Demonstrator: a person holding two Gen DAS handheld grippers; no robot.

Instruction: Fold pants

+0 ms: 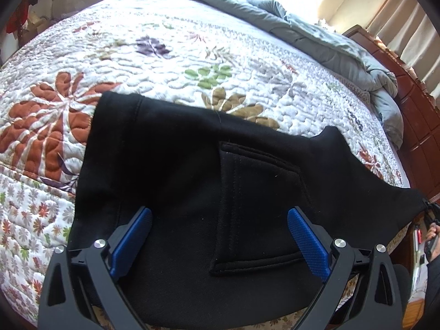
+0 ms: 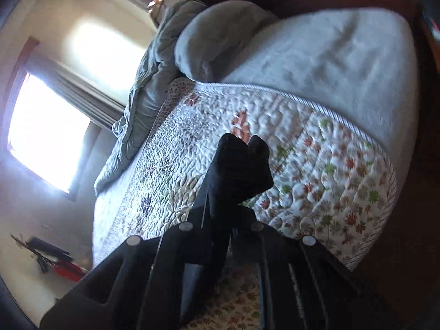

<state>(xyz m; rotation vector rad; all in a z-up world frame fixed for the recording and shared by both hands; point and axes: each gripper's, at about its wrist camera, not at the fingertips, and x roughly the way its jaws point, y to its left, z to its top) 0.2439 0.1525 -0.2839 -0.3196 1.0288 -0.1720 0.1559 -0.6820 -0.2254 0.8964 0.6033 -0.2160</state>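
A: Left gripper [image 1: 220,217]?
B: Jaws spread wide, blue pads [image 1: 308,244] either side of the pocket [image 1: 255,206], over the pants [image 1: 192,170]. Gripping nothing.
A: Pants where?
B: Black, spread on the quilt [image 1: 137,55] at the near bed edge; right corner pulled up off to the side.
A: Right gripper [image 2: 236,187]?
B: Jaws pressed together, pinching a bunched bit of pants above the quilt. View blurred.
A: Background?
B: Grey duvet [image 1: 330,38] along the far side, window [image 2: 46,132].

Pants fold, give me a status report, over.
Left gripper open over the pants. Right gripper shut on a bunched edge of the pants. Pants spread on the quilt, pocket up. Nothing in the way.
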